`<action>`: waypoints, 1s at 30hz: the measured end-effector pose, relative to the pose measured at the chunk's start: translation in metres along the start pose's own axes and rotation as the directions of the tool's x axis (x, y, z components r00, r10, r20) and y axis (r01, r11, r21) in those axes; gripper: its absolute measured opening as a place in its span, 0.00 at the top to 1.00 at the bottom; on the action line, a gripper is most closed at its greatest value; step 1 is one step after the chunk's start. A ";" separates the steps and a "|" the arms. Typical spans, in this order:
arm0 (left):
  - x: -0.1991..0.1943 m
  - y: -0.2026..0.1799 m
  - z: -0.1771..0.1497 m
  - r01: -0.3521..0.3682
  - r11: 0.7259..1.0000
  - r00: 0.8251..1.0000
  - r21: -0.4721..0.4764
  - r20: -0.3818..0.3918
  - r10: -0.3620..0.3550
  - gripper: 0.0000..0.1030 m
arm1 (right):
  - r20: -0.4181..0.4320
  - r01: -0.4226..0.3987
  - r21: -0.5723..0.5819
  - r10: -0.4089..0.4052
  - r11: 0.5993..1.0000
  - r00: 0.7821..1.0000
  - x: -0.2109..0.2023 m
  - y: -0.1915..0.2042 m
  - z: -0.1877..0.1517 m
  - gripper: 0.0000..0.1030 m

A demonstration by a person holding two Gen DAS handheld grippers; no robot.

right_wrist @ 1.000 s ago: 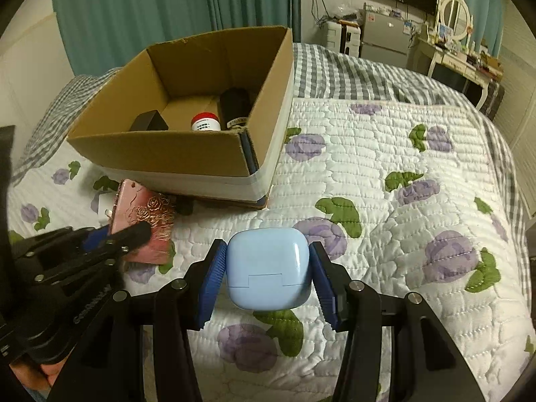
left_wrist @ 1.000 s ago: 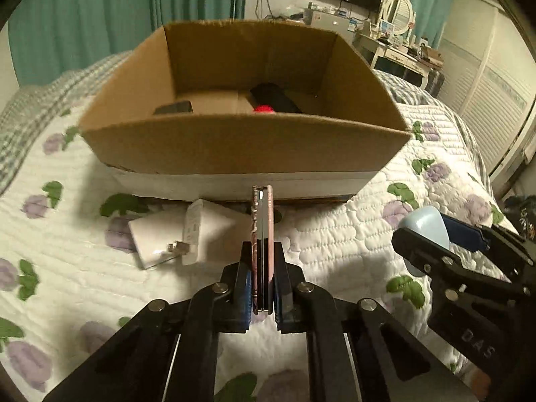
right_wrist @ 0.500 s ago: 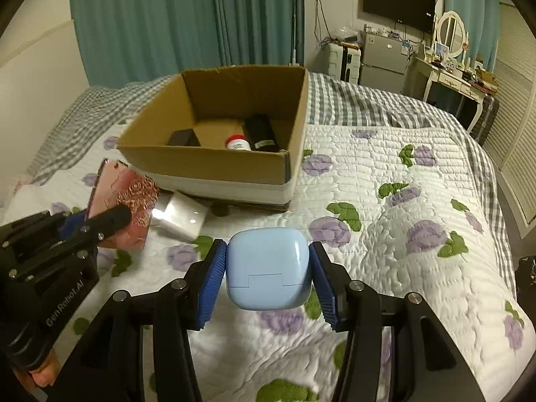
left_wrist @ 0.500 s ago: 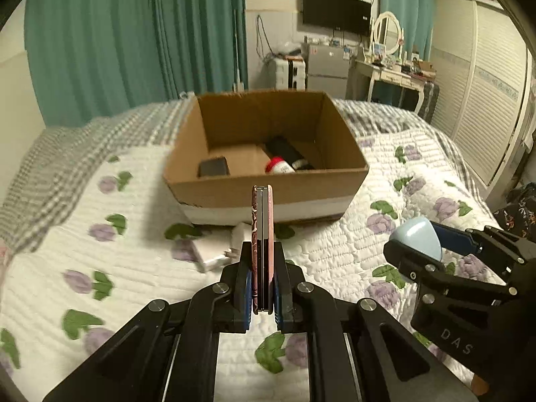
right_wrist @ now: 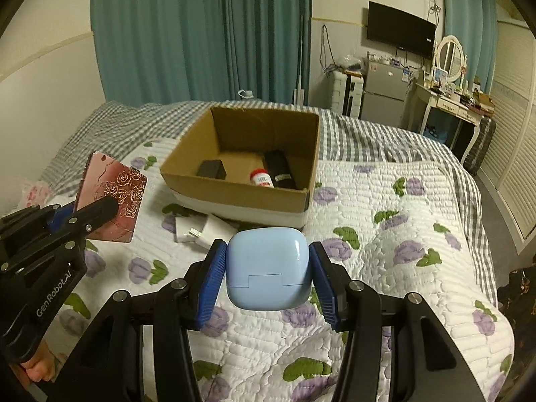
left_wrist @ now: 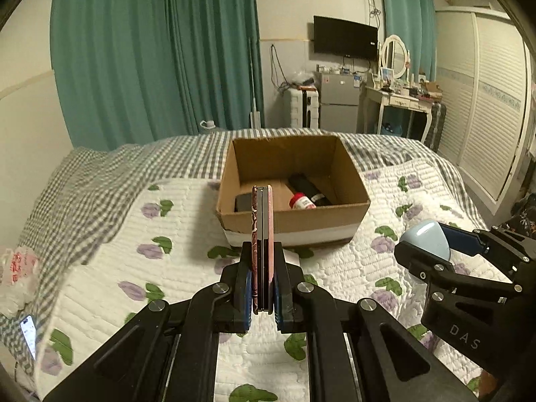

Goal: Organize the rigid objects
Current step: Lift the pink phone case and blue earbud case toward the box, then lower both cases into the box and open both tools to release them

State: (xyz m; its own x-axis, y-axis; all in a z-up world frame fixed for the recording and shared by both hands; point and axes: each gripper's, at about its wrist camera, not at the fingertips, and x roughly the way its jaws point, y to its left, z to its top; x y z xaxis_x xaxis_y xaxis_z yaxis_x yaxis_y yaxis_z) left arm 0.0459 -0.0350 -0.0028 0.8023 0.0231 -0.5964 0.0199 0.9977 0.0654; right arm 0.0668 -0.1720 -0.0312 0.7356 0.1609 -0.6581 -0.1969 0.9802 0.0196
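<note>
Leftmost, the left gripper (right_wrist: 97, 209) is clamped on a pink phone case (right_wrist: 112, 197) embossed with roses, held upright and edge-on to its own camera, lifted clear of the quilt (right_wrist: 385, 234). From its wrist view the case (left_wrist: 262, 248) stands between the blue pads (left_wrist: 247, 288), with the cardboard box (left_wrist: 294, 217) straight ahead beyond it.

Just right of the case, a white charger plug (right_wrist: 204, 229) lies on the quilt against the near wall of the box (right_wrist: 241, 197). Inside the open box rest a small dark block (right_wrist: 211, 169) at the left, a red-capped bottle (right_wrist: 260, 178) in the middle and a black cylinder (right_wrist: 280, 171) touching it on the right.

Further right and nearer the camera, the right gripper (right_wrist: 268, 273) grips a pale blue rounded case (right_wrist: 268, 268) between its blue pads (right_wrist: 209, 284), held above the quilt, well apart from the box. In the left wrist view this gripper (left_wrist: 435, 251) appears at the right edge with the blue case (left_wrist: 425, 243) in it.
</note>
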 end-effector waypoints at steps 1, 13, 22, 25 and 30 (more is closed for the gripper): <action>-0.002 0.000 0.002 0.000 1.000 1.000 0.003 0.007 0.000 0.90 | 0.004 -0.005 -0.001 0.005 1.000 1.000 -0.002 0.001 0.002 0.52; 0.006 0.008 0.053 0.005 1.000 0.998 0.020 0.069 -0.006 0.90 | 0.074 -0.033 -0.034 0.036 0.999 0.997 -0.012 0.004 0.050 0.52; 0.054 0.010 0.100 -0.021 0.998 0.997 0.052 0.076 0.017 0.90 | 0.109 -0.037 -0.055 0.043 0.998 0.993 0.020 -0.002 0.106 0.52; 0.076 0.011 0.112 -0.026 0.998 0.997 0.062 0.069 0.022 0.90 | 0.111 -0.035 -0.060 0.042 0.998 0.993 0.036 -0.005 0.121 0.52; 0.118 0.009 0.124 -0.026 0.996 0.999 0.081 0.044 0.022 0.90 | 0.091 -0.028 -0.061 0.034 0.998 0.995 0.078 -0.013 0.142 0.52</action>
State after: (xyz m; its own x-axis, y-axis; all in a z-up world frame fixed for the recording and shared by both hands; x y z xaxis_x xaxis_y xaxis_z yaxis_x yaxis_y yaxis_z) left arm 0.2149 -0.0309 0.0270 0.8281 0.0426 -0.5590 0.0474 0.9882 0.1455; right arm 0.2184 -0.1554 0.0242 0.7843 0.2035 -0.5861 -0.2564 0.9665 -0.0076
